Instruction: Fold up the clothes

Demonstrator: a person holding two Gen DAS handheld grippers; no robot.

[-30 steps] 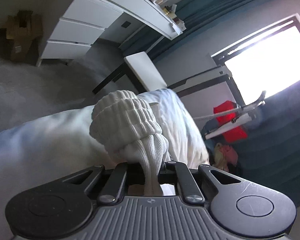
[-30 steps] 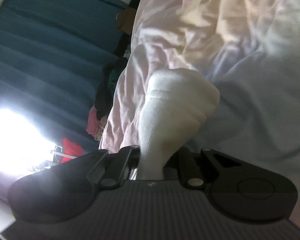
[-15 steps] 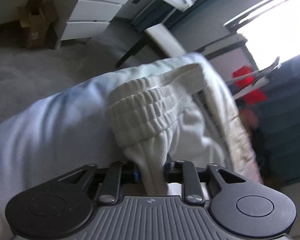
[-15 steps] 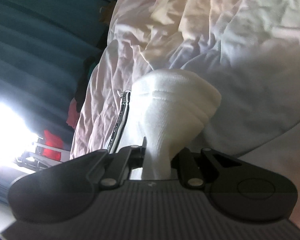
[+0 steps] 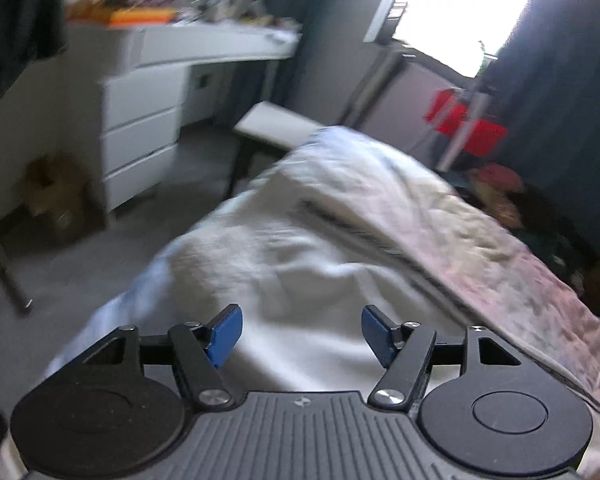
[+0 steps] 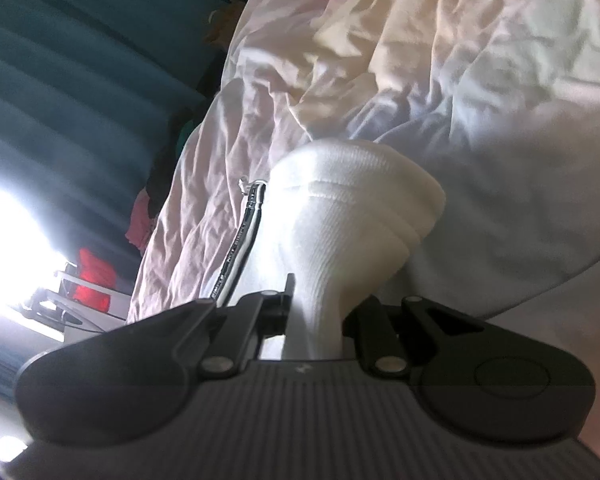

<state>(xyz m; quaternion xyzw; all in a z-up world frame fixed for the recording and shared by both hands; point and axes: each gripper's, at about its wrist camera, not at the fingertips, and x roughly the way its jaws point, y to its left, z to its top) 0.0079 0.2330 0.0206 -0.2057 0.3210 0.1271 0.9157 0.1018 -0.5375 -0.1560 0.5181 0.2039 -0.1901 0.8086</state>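
Note:
My right gripper (image 6: pixel 316 316) is shut on a white ribbed sock (image 6: pixel 348 208), bunched and standing up from the jaws above the rumpled white bedding (image 6: pixel 480 80). My left gripper (image 5: pixel 302 330) is open and empty, its blue pads (image 5: pixel 226 330) wide apart, above the white duvet (image 5: pixel 340 240) of the bed. The sock does not show in the left wrist view, which is blurred.
A white dresser (image 5: pixel 140 120) and a desk with clutter stand at the left, with a white bench (image 5: pixel 276 126) past the bed's end. A bright window, a dark curtain (image 5: pixel 560 100), red items (image 5: pixel 464 120) and a clothes pile are at the right. Teal curtains (image 6: pixel 80 80) show in the right view.
My left gripper has opened and let go of the sock's ribbed cuff, then swung up and away. My right gripper still holds the sock.

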